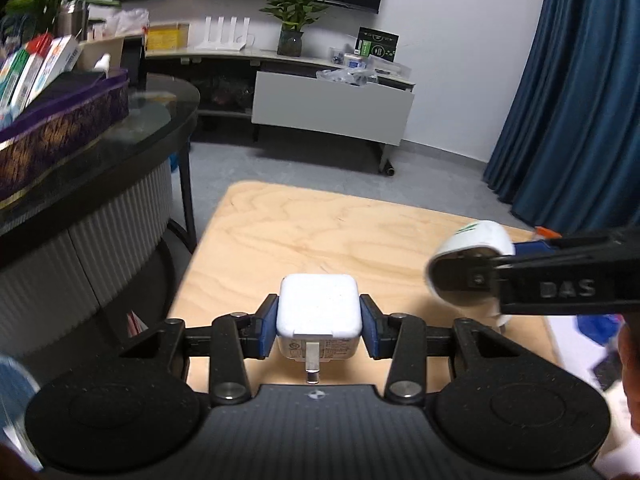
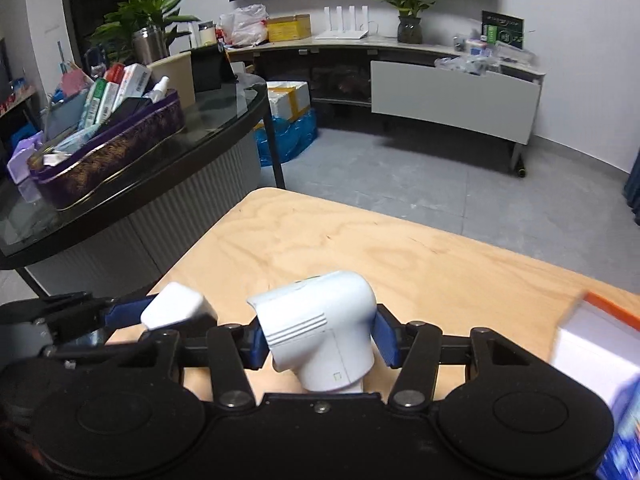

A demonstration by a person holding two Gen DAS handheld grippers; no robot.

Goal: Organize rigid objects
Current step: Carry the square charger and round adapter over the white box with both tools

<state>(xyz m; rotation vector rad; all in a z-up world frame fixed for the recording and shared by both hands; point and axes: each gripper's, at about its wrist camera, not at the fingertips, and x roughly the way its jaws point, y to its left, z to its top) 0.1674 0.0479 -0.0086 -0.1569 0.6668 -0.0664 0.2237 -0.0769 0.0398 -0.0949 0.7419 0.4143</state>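
Clamping both sides: left gripper [image 1: 319, 322] has its blue pads [image 1: 268, 326] closed flat on opposite faces of the white cube charger [image 1: 318, 306], prongs pointing back toward the camera, so the grip sits on the widest flat sides and looks stable. Right gripper [image 2: 319, 338] is closed likewise on the white elbow-shaped adapter [image 2: 320, 320], pads on its round body just below the bend; judging by the curved surface, that hold is more likely to slip or rotate than the cube's. Both items are lifted clear of the wooden table [image 1: 320, 232], held side by side over its near part, the adapter to the right of the charger in the left wrist view. Probably carried as a pair to group like items together; destination not evident. Right of the table's near edge sits a white box with an orange rim [image 2: 592, 332], blurred, possibly the target container, can't confirm. Left of the table: dark glass counter [image 2: 224, 120] with a purple tin [image 2: 120, 152] full of boxes. Far wall has a TV stand [image 2: 452, 88].
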